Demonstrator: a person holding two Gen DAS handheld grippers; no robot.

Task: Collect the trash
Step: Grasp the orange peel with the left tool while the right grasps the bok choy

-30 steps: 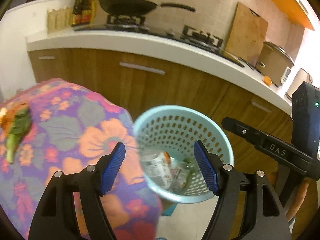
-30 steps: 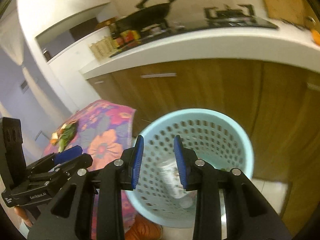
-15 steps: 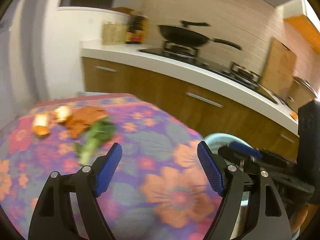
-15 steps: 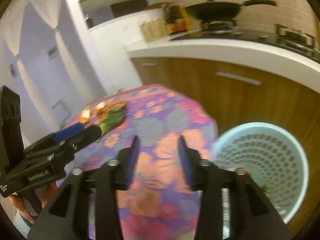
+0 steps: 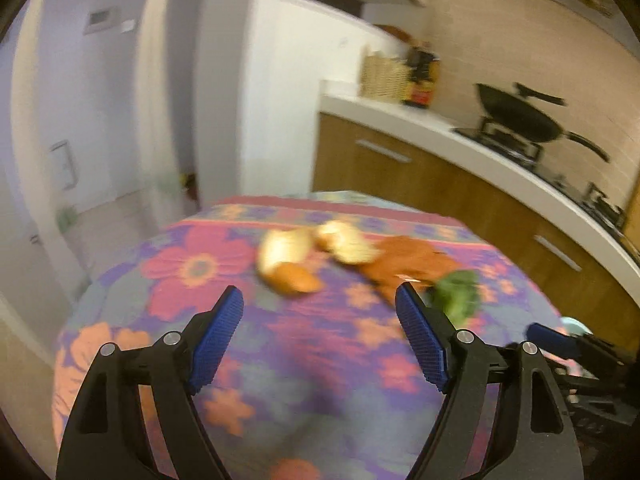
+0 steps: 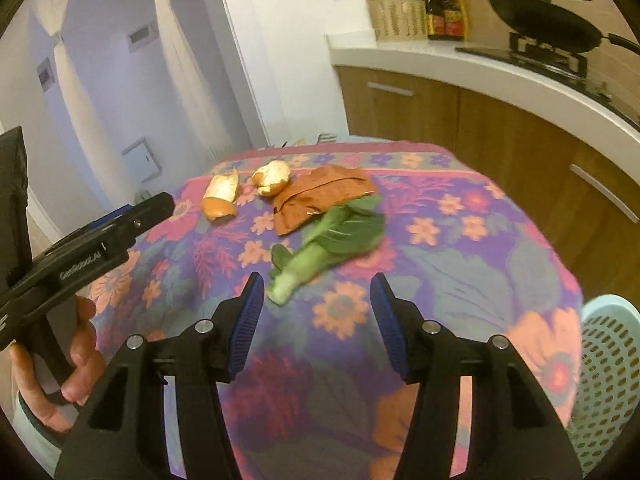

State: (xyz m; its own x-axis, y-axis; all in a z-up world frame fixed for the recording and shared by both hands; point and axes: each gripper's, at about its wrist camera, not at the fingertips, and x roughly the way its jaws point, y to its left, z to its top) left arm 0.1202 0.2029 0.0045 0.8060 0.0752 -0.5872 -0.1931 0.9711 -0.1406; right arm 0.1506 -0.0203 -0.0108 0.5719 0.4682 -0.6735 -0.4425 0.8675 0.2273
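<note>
A table under a purple floral cloth (image 6: 460, 248) is carrying a green leafy stalk (image 6: 320, 248), with a brown wrapper (image 6: 320, 196) touching it (two orange peels (image 6: 220, 196) lying just beyond).

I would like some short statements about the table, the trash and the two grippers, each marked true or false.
1. Both grippers are open and hold nothing. True: left gripper, right gripper.
2. The green vegetable lies on the floral tablecloth. True.
3. The blue basket stands on the table. False: it is beside the table, lower, at its right edge.
4. Only one orange peel is on the table. False: two lie there, one and another.
5. The brown wrapper is far from the vegetable. False: they touch.
</note>
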